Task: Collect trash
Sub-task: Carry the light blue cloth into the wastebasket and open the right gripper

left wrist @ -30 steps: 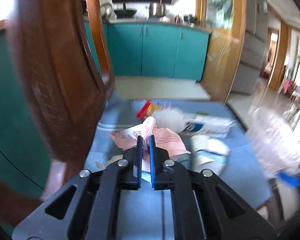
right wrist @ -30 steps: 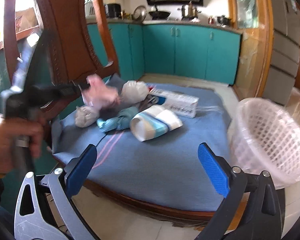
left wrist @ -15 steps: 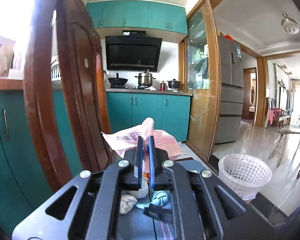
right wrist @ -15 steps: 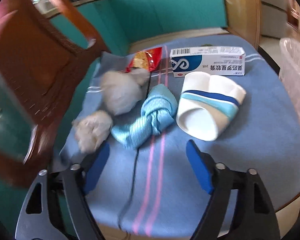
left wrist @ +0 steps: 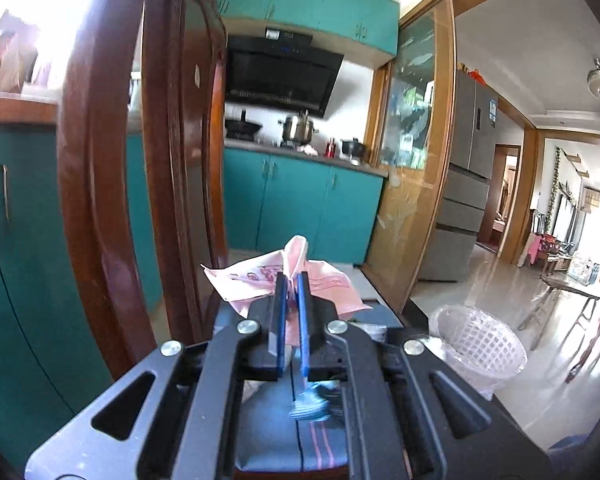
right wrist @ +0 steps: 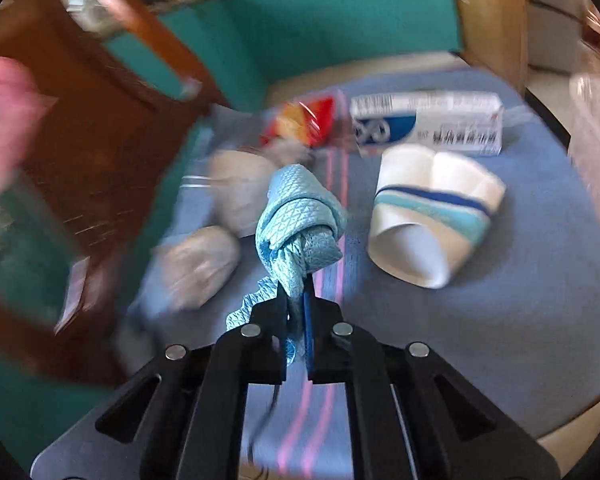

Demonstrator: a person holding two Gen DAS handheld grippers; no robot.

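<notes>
My left gripper (left wrist: pixel 291 280) is shut on a crumpled pink paper (left wrist: pixel 248 280) and holds it up in the air beside the chair back. That paper is a pink blur (right wrist: pixel 0 120) at the left edge of the right wrist view. My right gripper (right wrist: pixel 296 292) is closing its jaws on a knotted light-blue cloth (right wrist: pixel 300 216), whose tail is pinched between the pads. The cloth hangs just above the blue seat cushion (right wrist: pixel 480 320). A white mesh basket (left wrist: pixel 476 340) stands on the floor to the right of the chair.
On the cushion lie a squashed paper cup (right wrist: pixel 428 216), a white and blue box (right wrist: pixel 428 120), a red snack wrapper (right wrist: pixel 304 120) and two white tissue wads (right wrist: pixel 196 264). The carved wooden chair back (right wrist: pixel 100 140) rises at the left. Teal cabinets stand behind.
The right gripper's jaws went from wide open to closed on the blue cloth, after moving in over the cushion. The left gripper rose from the seat with the pink paper and tilted up.
</notes>
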